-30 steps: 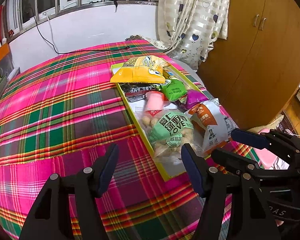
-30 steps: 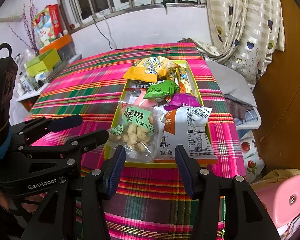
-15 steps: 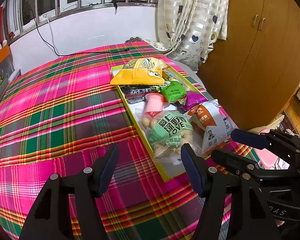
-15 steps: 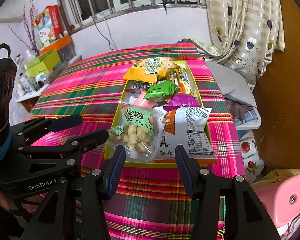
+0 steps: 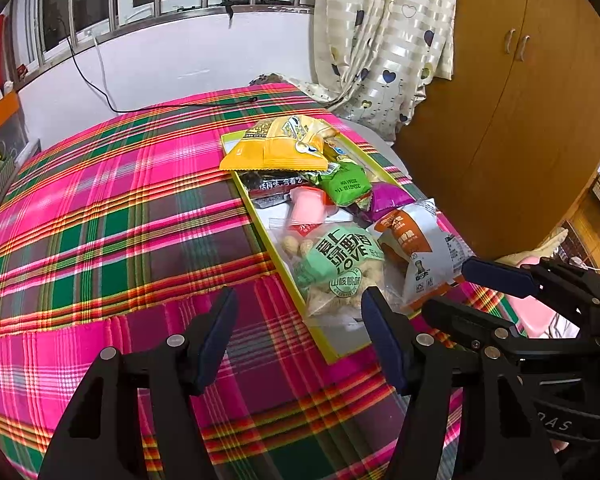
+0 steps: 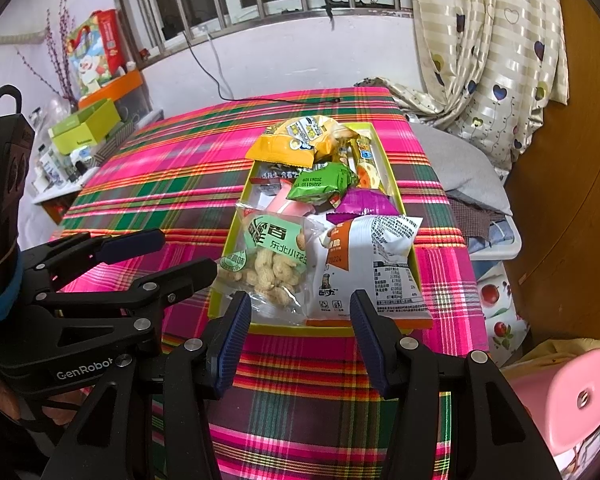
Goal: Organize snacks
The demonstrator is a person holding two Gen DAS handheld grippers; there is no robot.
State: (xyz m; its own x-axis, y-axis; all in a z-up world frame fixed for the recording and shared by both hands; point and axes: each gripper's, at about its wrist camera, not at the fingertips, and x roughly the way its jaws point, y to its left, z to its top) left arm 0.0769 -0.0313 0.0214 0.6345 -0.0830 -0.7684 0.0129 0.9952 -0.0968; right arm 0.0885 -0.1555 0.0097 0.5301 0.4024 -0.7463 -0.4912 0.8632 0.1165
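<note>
snacks: all piled in the yellow-green tray (image 6: 392, 184) on my plaid worktop (image 5: 100, 220); peanut bag (image 6: 272, 260) and white pouch (image 6: 376, 268) overhang its near edge. none loose outside. left tongs (image 5: 296, 320), right tongs (image 6: 298, 316): both agape, empty. sorting apparently near done.

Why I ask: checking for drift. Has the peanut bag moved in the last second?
No. The peanut bag lies the same against the yellow-green tray rim in both views.
</note>
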